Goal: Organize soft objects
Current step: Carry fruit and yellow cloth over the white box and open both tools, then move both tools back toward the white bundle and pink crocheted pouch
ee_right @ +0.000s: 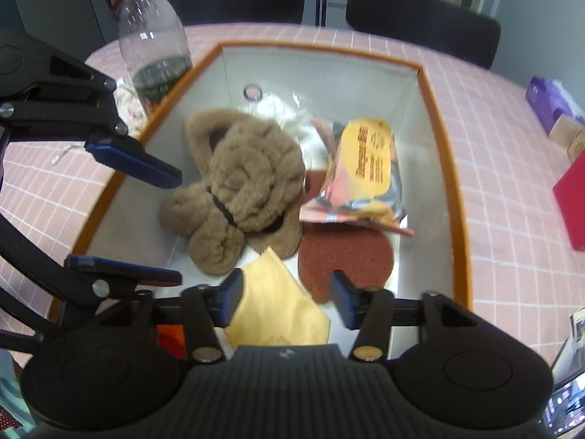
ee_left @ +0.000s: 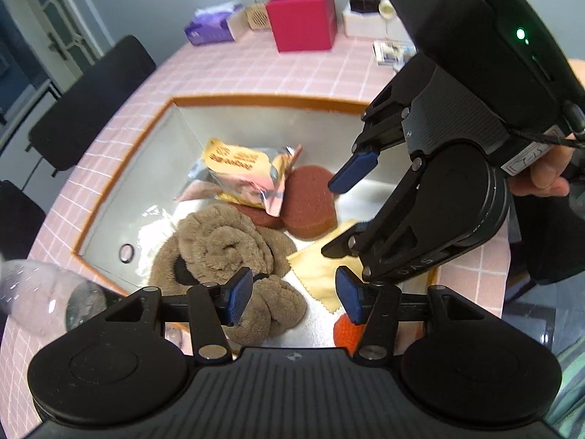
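- Bottle [ee_right: 153, 33]: upright on the pink table [ee_right: 493, 168], just outside the box's left wall.
- Box [ee_right: 444, 168]: orange rim, white inside; holds all soft items.
- Slippers [ee_right: 241, 179]: brown, box left side.
- Cloth [ee_right: 278, 303]: yellow, near edge.
- Sponge [ee_right: 347, 256]: brown, under snack bag [ee_right: 365, 172].
- Left gripper [ee_left: 294, 296]: jaws spread, empty, above slippers.
- Right gripper [ee_right: 287, 296]: jaws spread, empty, over cloth.

A home dining spot: pink checked tablecloth [ee_left: 226, 73], dark chairs [ee_right: 420, 18], tissue pack [ee_left: 210, 27], water bottle [ee_right: 153, 36].
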`<state>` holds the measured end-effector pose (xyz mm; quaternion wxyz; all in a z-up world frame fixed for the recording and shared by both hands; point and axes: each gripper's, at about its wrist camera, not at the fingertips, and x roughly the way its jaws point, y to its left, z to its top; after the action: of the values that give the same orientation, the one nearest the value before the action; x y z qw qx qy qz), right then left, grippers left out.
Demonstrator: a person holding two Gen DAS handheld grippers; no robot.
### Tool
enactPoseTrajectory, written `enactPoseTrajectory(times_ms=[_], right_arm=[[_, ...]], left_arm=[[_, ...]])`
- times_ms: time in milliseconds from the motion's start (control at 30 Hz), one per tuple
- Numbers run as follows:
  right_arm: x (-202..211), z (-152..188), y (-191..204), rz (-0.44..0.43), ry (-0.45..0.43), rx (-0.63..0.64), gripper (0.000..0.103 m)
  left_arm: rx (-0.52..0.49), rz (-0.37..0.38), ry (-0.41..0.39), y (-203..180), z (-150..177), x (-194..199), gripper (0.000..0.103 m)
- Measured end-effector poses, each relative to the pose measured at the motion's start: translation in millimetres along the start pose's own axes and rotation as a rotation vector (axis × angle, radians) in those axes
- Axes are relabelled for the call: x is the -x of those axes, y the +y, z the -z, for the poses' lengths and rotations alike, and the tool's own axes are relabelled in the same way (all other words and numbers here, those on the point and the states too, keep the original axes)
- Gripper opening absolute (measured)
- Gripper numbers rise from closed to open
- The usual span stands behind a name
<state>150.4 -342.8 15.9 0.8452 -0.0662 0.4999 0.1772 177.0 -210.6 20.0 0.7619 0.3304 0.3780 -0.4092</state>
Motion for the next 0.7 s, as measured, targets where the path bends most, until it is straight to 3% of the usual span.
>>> enactPoseTrajectory(times_ms=[167,333,500,700], right_arm=[[19.5,-0.4,6.0,0.009,-0.072,0.003,0.074],[36.7,-1.9,19.3,0.019,-0.140,-0.003,0.084],[56.7,-0.4,48.6,0.060,-0.233,0.023,0.091],[78.2,8.1,91.5,0.095,-0.355,0.041,0.094]], left_arm=[[0.063,-0.030,-0.118,-0.7,15.6,29.3,0.062],[0.146,-0.075,-0.229,-2.1,41.8,55.3,0.064],[0.263,-0.145,-0.333,1.3,76.8,76.1,0.065],[0.388,-0.257,-0.389,5.1,124.7,90.0,0.065]])
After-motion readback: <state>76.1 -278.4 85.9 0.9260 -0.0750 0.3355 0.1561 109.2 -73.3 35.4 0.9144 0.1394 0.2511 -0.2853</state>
